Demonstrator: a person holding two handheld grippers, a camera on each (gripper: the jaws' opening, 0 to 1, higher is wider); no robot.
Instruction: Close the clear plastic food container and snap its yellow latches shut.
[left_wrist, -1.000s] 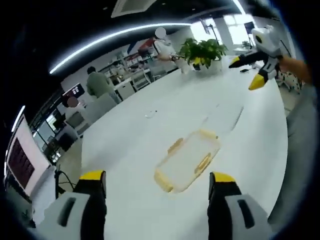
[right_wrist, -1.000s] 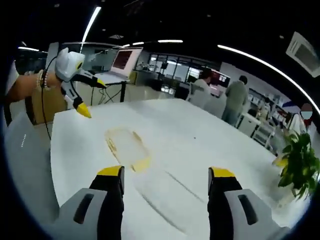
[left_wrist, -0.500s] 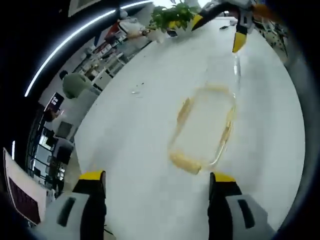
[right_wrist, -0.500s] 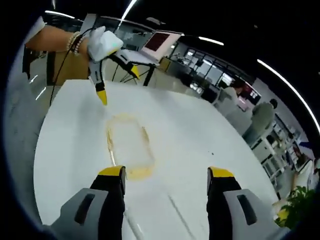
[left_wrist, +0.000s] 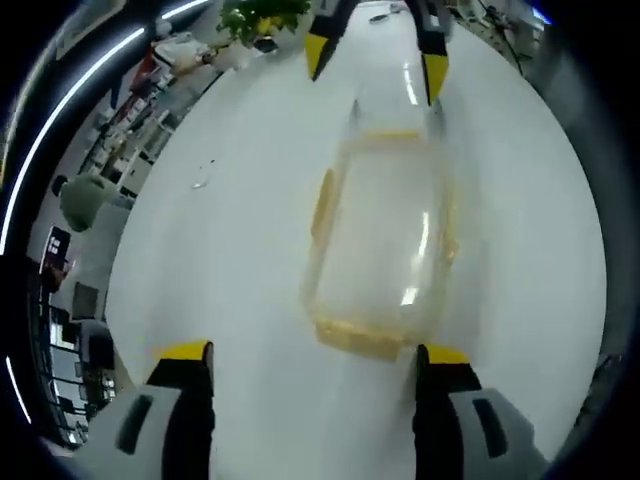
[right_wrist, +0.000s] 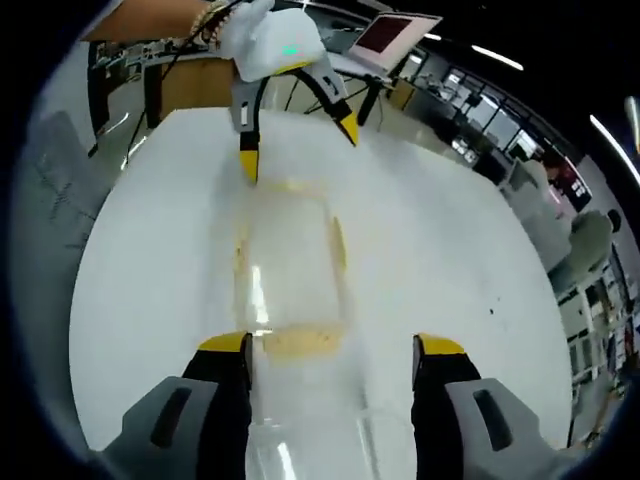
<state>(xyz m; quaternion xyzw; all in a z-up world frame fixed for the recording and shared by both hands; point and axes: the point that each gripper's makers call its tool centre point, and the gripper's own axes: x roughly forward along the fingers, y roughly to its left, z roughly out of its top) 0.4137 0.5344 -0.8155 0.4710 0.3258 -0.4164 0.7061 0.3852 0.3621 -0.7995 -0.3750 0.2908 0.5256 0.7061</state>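
Observation:
The clear plastic container (left_wrist: 385, 235) with yellow latches lies flat on the white table (left_wrist: 230, 260). My left gripper (left_wrist: 312, 356) hovers open at its near end, its right jaw close by the end latch (left_wrist: 358, 336). Facing it over the far end is my right gripper (left_wrist: 376, 62), open too. In the right gripper view the container (right_wrist: 290, 255) stretches away from my open right gripper (right_wrist: 330, 348), with the left gripper (right_wrist: 298, 147) open beyond it. A second clear plastic piece (right_wrist: 305, 435) lies between the right jaws; I cannot tell if it is joined to the container.
A potted plant (left_wrist: 255, 14) stands at the far table edge. Office desks and a seated person (left_wrist: 85, 200) are off to the left. A red screen (right_wrist: 400, 30) stands behind the left gripper, and a hand with a bracelet (right_wrist: 160, 15) holds that gripper.
Both grippers have come in toward the container from opposite ends and tipped down over it. The container has stayed where it was and both grippers have stayed open.

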